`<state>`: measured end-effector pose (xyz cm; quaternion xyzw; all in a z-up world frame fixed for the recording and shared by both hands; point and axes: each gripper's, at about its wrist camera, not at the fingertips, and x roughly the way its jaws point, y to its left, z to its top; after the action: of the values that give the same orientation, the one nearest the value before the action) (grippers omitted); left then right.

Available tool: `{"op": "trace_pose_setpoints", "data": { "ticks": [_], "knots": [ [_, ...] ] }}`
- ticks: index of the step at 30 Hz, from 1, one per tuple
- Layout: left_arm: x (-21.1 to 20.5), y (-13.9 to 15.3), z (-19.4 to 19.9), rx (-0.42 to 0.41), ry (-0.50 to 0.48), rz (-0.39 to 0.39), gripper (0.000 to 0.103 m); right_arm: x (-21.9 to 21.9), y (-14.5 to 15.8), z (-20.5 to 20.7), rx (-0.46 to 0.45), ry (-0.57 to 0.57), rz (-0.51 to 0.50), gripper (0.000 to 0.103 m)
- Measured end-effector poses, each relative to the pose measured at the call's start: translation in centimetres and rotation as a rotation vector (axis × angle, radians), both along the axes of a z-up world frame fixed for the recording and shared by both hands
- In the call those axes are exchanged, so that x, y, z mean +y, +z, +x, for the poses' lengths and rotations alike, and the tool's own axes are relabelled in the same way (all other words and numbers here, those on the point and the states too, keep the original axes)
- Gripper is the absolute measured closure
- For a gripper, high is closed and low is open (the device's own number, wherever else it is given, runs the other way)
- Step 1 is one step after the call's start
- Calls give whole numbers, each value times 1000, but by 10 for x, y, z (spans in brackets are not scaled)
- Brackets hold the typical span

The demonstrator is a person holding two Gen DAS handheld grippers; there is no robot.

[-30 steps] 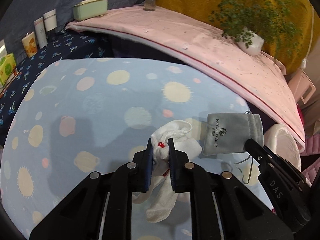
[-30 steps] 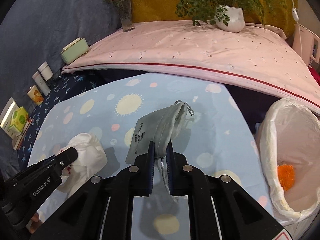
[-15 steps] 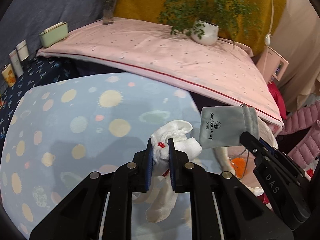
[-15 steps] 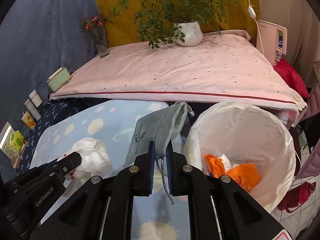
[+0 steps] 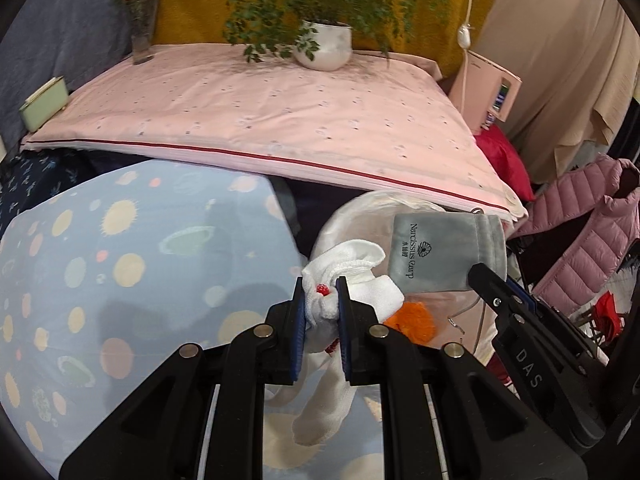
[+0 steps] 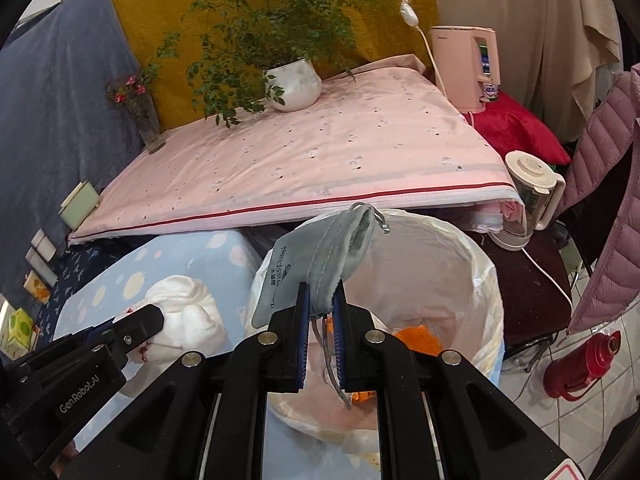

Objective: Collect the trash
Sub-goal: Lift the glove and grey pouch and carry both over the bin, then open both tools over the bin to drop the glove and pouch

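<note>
The left gripper (image 5: 320,292) was clenched on a white crumpled cloth (image 5: 352,272) with small red marks, held over the right edge of the pale blue table cover printed with suns and planets (image 5: 120,280). The right gripper (image 6: 320,308) was clamped on a grey drawstring pouch with dark lettering (image 6: 320,260), hanging above the open mouth of the white plastic-lined trash bin (image 6: 484,280). The bin stood just beside the blue cover's edge, below the rim of a pink sheet with a red stripe (image 6: 320,152). Its near side was cut off by the gripper bodies. Inside lay orange crumpled scraps (image 6: 416,336), partly hidden; other contents were hard to make out. A pink quilted jacket (image 6: 612,200) hung to the bin's right.
</note>
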<state>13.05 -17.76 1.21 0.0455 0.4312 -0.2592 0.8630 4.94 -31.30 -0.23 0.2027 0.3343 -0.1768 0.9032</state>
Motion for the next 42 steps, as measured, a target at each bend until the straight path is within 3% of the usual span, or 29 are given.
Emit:
{"op": "trace_pose_setpoints", "data": {
  "ticks": [11, 12, 14, 16, 37, 42],
  "knots": [
    [-48, -5, -11, 7, -60, -7, 85, -45, -9, -20, 0, -70, 22, 93],
    [-51, -5, -11, 9, -64, -12, 82, -47, -10, -21, 1, -73, 24, 93],
    [-54, -4, -11, 3, -56, -17, 64, -51, -11, -24, 1, -77, 27, 93],
    [-54, -2, -11, -17, -47, -10, 59, -53, -13, -25, 1, -79, 30, 93],
    [-41, -11, -4, -27, -3, 35, 58, -41, -20, -9, 18, -22, 42, 93],
    [-35, -14, -3, -35, 21, 50, 46, -35, -22, 0, 34, 12, 45, 90]
  ]
}}
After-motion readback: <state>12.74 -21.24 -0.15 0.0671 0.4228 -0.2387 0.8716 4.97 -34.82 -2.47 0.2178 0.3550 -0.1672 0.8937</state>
